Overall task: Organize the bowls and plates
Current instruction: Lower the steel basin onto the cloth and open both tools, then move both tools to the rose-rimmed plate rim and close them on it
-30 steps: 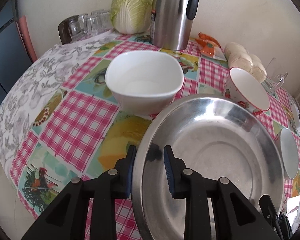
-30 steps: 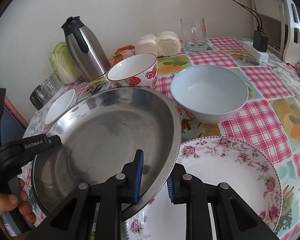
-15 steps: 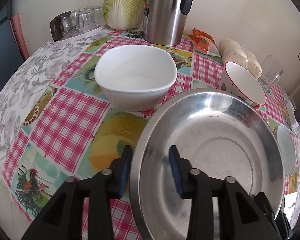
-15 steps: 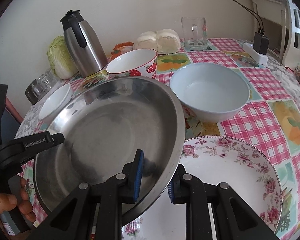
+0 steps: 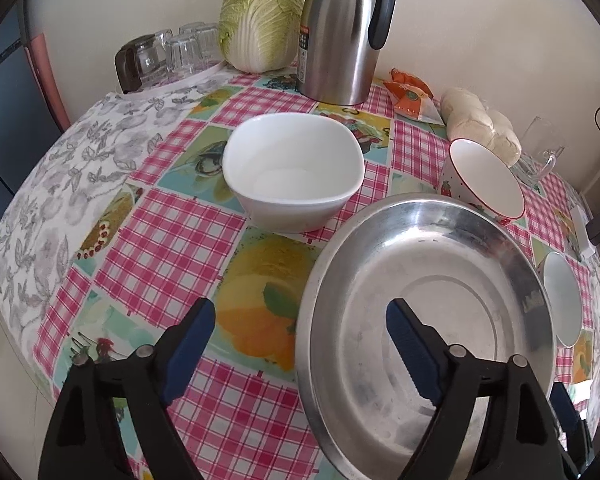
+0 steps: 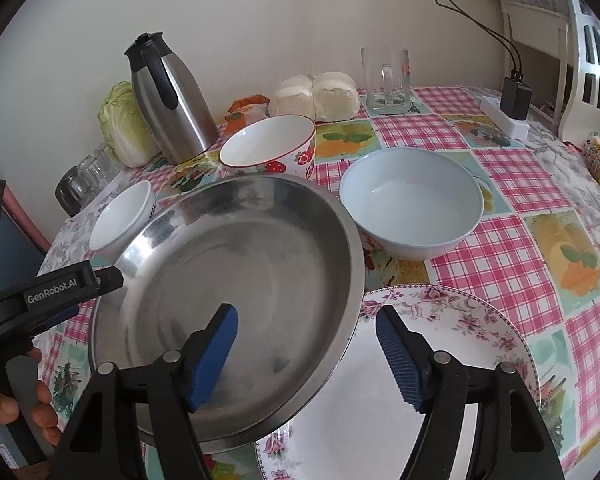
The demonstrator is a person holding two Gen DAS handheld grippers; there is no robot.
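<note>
A steel plate (image 5: 452, 292) (image 6: 236, 276) rests with its right edge on a floral plate (image 6: 460, 344). My left gripper (image 5: 296, 340) is open, its jaws astride the steel plate's left rim. My right gripper (image 6: 306, 336) is open, its jaws astride the steel plate's right rim. A square white bowl (image 5: 292, 168) (image 6: 120, 216) sits beyond the steel plate. A strawberry bowl (image 5: 484, 178) (image 6: 270, 148) and a pale blue bowl (image 6: 412, 200) (image 5: 562, 298) stand further back.
A steel thermos (image 5: 344, 28) (image 6: 168, 96), a cabbage (image 5: 260, 20), upturned glasses (image 5: 172, 54), buns (image 6: 316, 94), a glass mug (image 6: 386, 80) and a power strip (image 6: 506, 118) line the back of the checked tablecloth (image 5: 168, 240).
Both grippers have opened and let go of the steel plate, which has come down onto the floral plate.
</note>
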